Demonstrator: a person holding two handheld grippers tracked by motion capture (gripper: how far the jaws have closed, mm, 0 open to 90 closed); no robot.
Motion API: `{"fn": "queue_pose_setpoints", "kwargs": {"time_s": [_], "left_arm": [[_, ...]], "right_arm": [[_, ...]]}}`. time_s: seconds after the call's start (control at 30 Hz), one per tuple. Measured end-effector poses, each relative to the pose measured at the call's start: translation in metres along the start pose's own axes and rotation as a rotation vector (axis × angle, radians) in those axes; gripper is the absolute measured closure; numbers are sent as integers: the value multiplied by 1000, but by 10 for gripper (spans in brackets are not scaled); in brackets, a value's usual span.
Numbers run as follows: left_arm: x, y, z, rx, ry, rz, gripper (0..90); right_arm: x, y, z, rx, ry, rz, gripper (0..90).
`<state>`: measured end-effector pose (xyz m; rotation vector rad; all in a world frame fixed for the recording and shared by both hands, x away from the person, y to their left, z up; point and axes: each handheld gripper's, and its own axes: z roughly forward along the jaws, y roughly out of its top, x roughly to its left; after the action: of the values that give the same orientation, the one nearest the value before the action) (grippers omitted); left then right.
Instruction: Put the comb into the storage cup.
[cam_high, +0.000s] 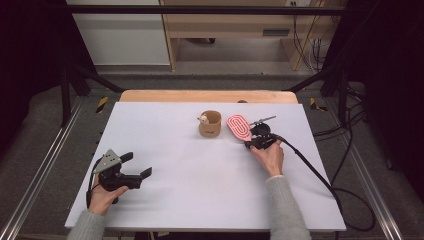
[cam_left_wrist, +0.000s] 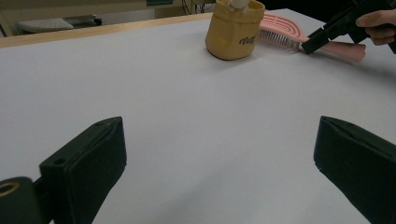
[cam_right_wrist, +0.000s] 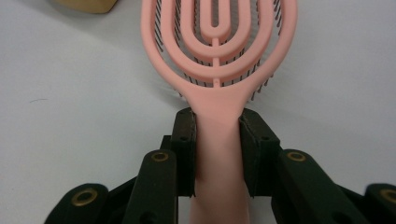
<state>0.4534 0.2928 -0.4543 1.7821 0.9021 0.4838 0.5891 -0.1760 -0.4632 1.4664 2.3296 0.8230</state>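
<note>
The right gripper (cam_right_wrist: 217, 154) is clamping the handle of a pink hairbrush (cam_right_wrist: 219, 51), pads pressing both sides, probably readying it for lifting. The hairbrush is lying bristles down near the surface's (cam_high: 200, 170) far edge, toward the far right corner. A tan fabric pot (cam_high: 210, 124) is standing just beside the brush head, crowding any sideways sweep. The left gripper (cam_high: 136, 168) is resting wide open and empty near the front left corner.

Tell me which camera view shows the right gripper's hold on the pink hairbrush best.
The right gripper view: the right gripper presses both pads on the pink hairbrush handle. The high view shows brush and gripper small; the left gripper view shows them far off, from the side.
</note>
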Motion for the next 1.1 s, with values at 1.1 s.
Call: {"fn": "queue_pose_setpoints", "kwargs": {"time_s": [1.1], "left_arm": [[0, 0, 1, 6, -1, -1, 23]], "right_arm": [[2, -7, -32, -87, 48, 2, 700]]}}
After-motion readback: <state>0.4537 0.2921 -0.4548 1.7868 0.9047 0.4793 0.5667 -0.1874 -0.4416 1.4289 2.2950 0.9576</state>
